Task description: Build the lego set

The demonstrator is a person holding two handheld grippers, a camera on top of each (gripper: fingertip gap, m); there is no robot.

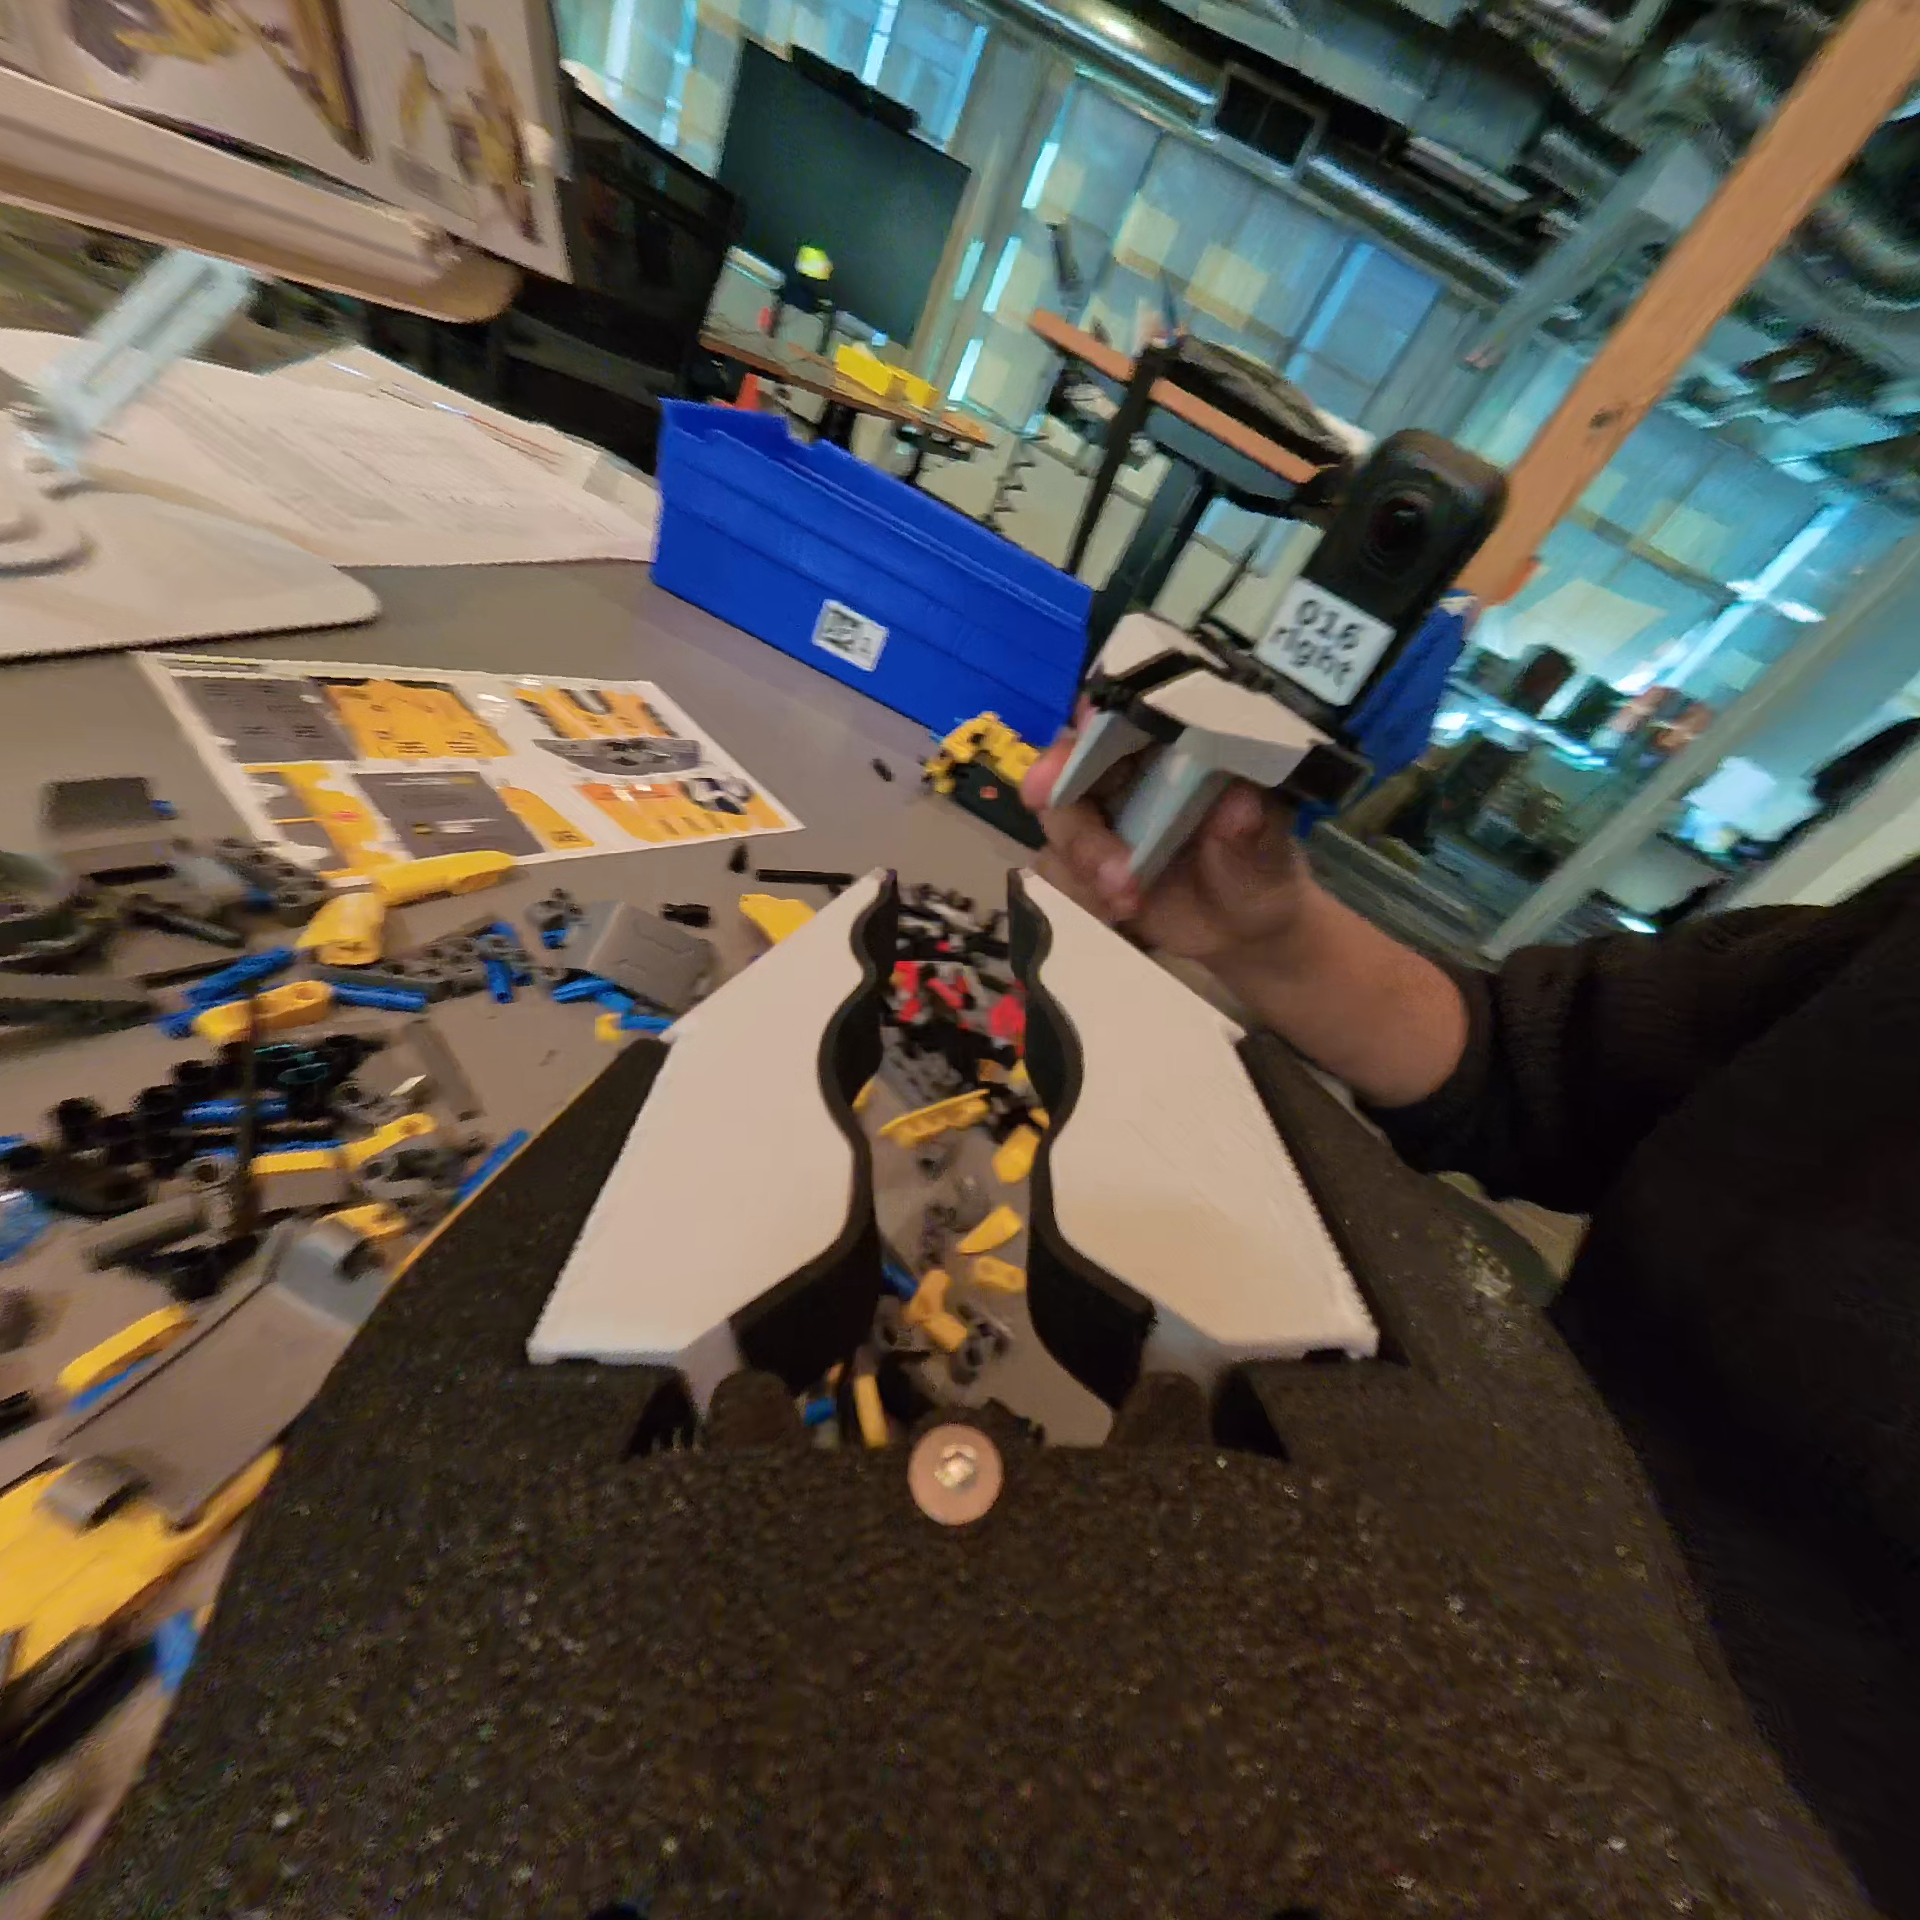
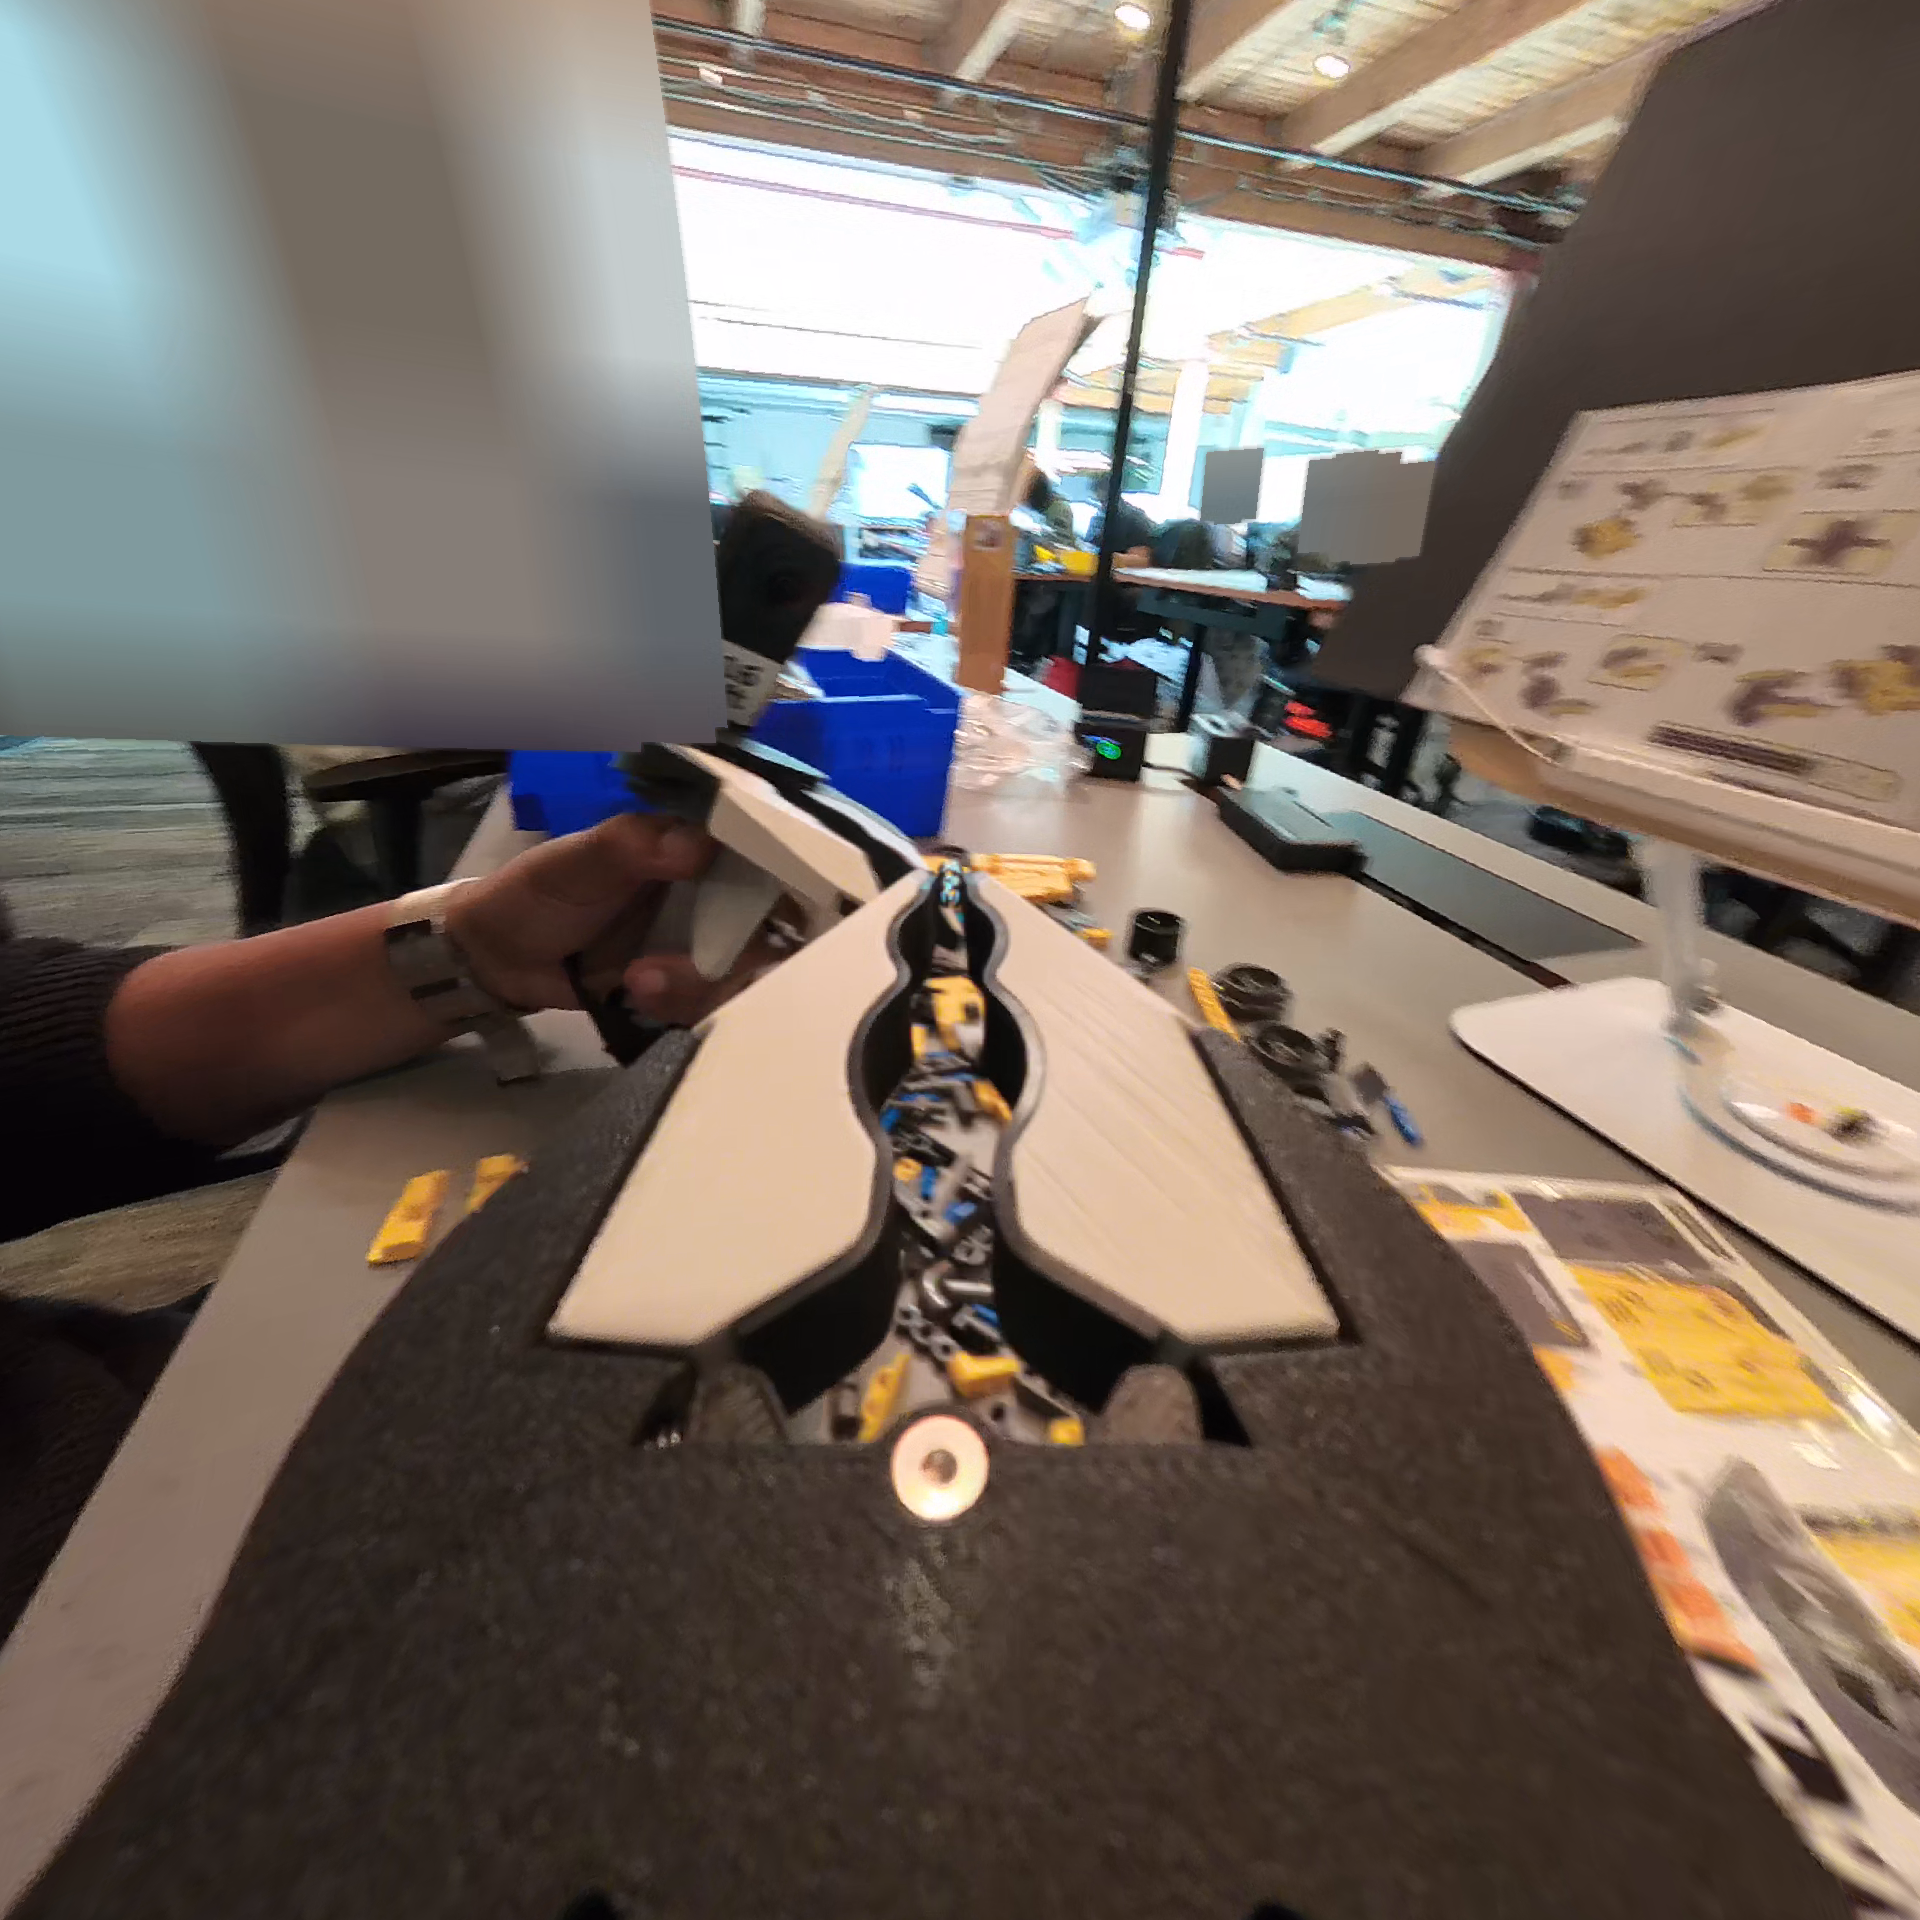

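Both grippers (image 1: pixel 951 894) (image 2: pixel 951 883) hover empty over scattered yellow, blue, black pieces (image 1: pixel 312 1039).

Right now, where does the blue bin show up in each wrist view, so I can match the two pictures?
Left wrist view: the blue bin stands on the grey table, upper middle, left of the right gripper.
Right wrist view: the blue bin shows left of centre, behind the left gripper.
Shared landmark: the sticker sheet lying flat on the table.
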